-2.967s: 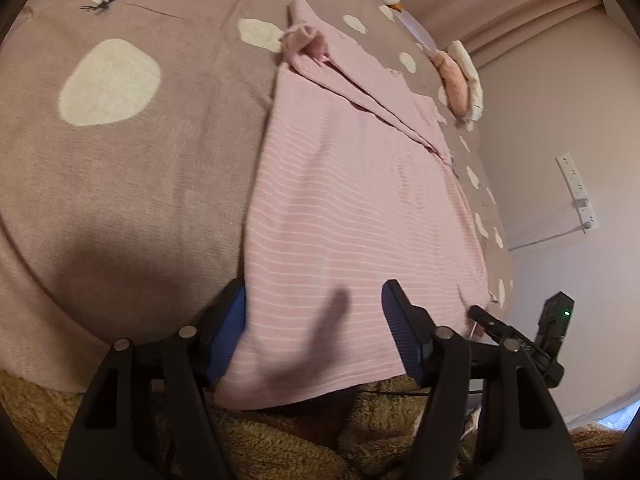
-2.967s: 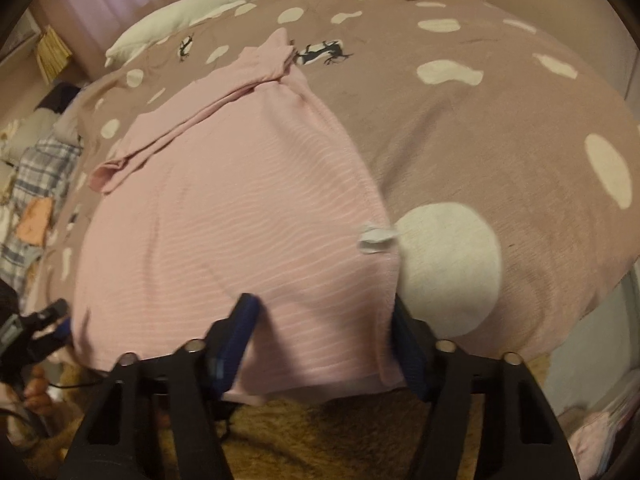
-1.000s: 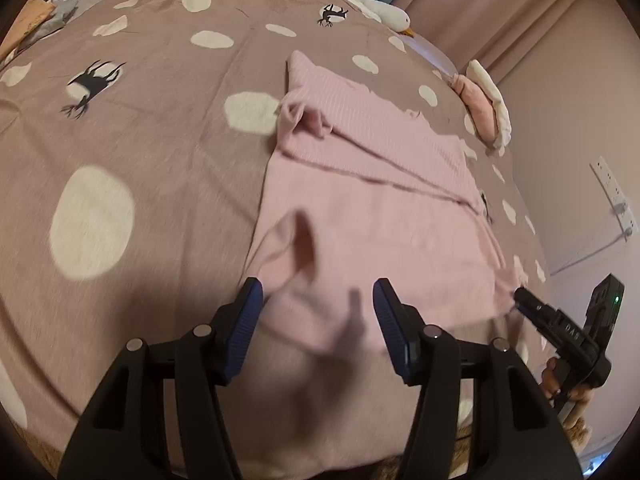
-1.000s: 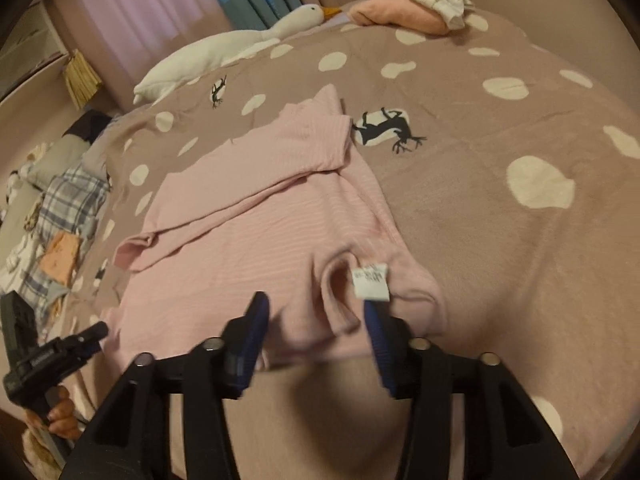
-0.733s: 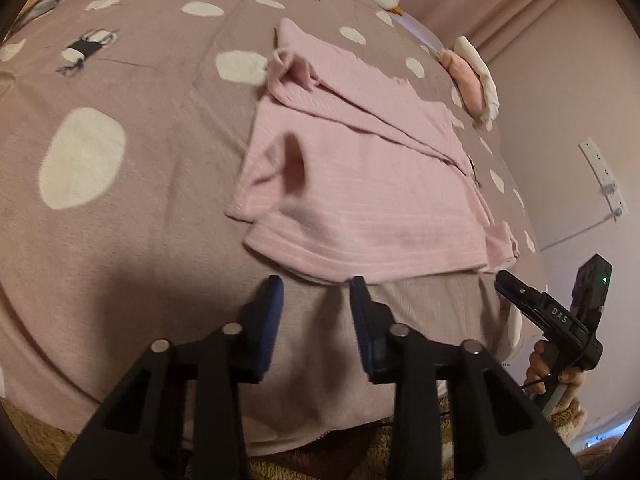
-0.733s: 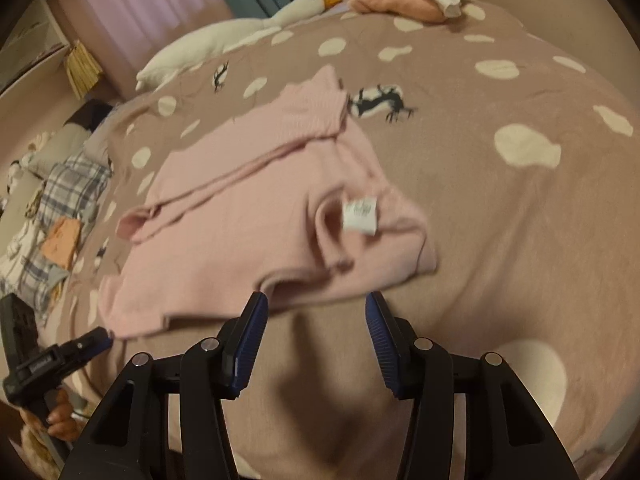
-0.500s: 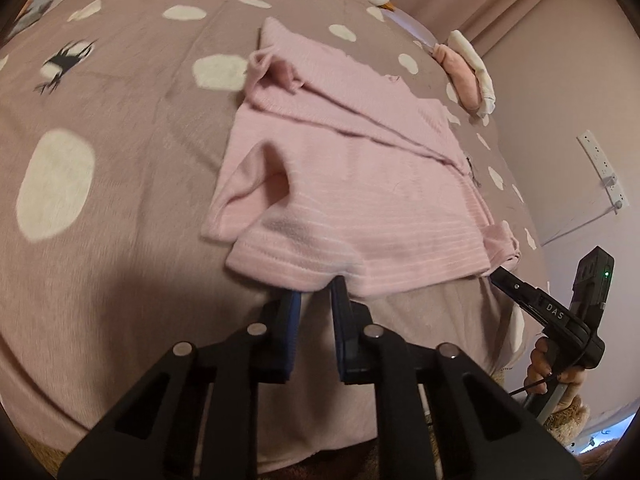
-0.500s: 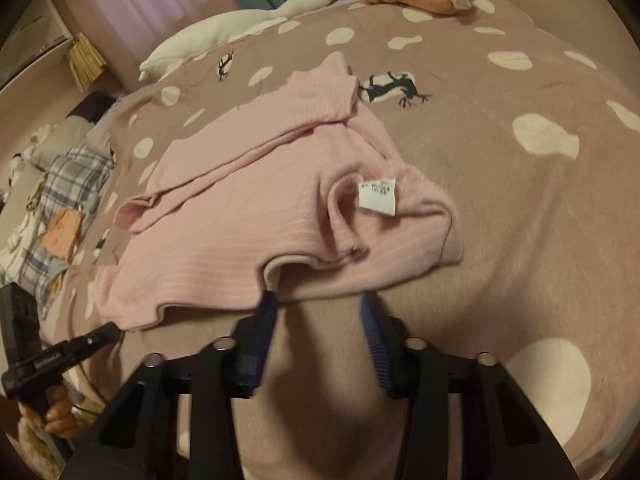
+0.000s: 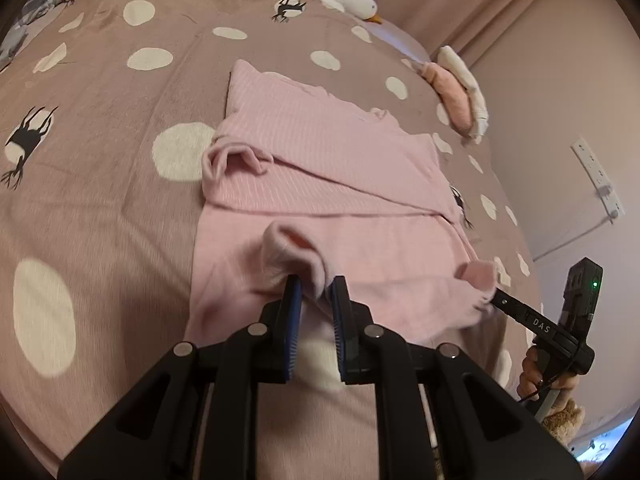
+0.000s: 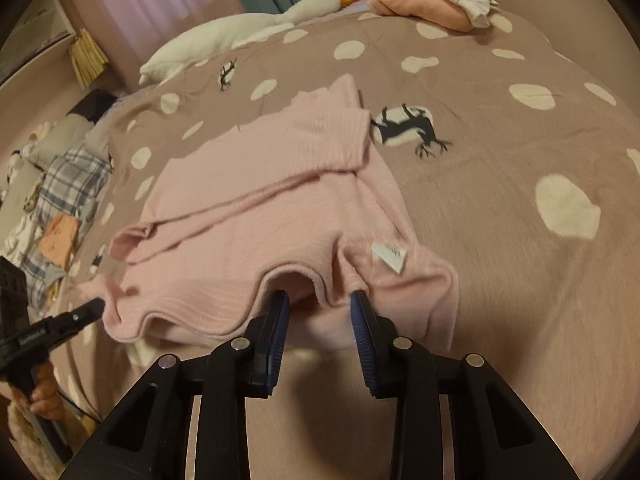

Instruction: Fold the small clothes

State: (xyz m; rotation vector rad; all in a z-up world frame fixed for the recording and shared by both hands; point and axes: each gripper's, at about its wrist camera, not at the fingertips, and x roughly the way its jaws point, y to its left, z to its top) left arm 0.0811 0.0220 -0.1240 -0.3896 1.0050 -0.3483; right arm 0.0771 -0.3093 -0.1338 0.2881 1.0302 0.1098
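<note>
- The left gripper (image 9: 315, 292) is pinching the near hem of the pink garment (image 9: 332, 184), a bunched fold of cloth squeezed between its blue pads.
- The right gripper (image 10: 320, 300) is clamping another stretch of that hem, a ridge of fabric sitting between its partly closed fingers.
- From the right wrist view, a white label (image 10: 388, 256) is showing at 1 o'clock just beyond the fingertips.
- The garment is lying on the spotted bedspread (image 10: 500, 208), its far part folded across into a band, the near edge rippling where the two grips are gathering it.
- Further out at 12 o'clock, a goose plush (image 10: 248, 32) is lying along the bed's far edge; at 1 o'clock a small pile of folded clothes (image 10: 432, 0) is sitting.
- At 9 o'clock, plaid fabric (image 10: 68, 184) is lying in a heap.
</note>
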